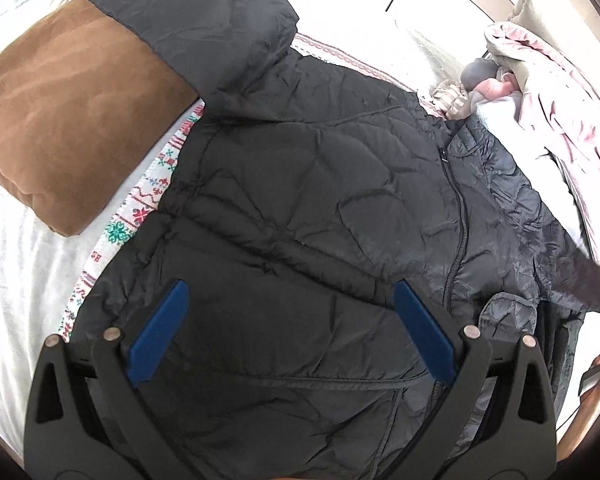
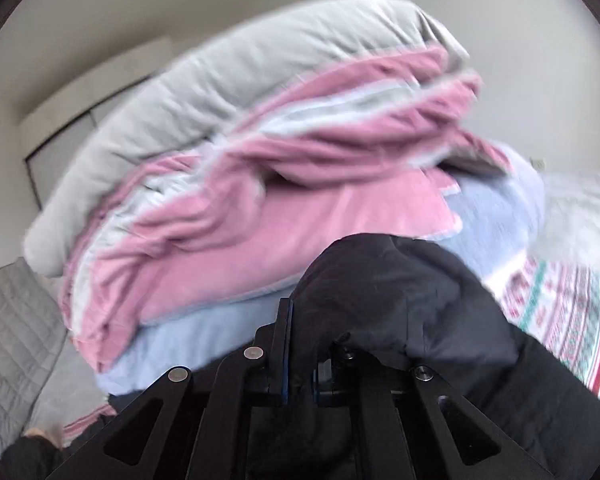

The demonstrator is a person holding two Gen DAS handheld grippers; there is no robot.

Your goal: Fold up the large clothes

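Observation:
A large black quilted jacket (image 1: 308,184) with a hood lies spread front-up on the bed, its zipper (image 1: 458,216) running down the right side. My left gripper (image 1: 290,292) hovers over the jacket's lower part, open, its blue pads wide apart with nothing between them. In the right wrist view my right gripper (image 2: 300,344) is shut on a bunch of the jacket's black fabric (image 2: 400,296), which drapes over the right finger and hides it. That view is blurred. The lifted part shows as a dark blur at the right edge of the left wrist view.
A brown folded blanket (image 1: 60,120) lies at the jacket's left. A patterned sheet (image 1: 140,204) covers the bed. A pile of pink, grey and pale blue bedding (image 2: 260,184) rises at the right, with small soft things (image 1: 484,80) beside it. A wall stands behind.

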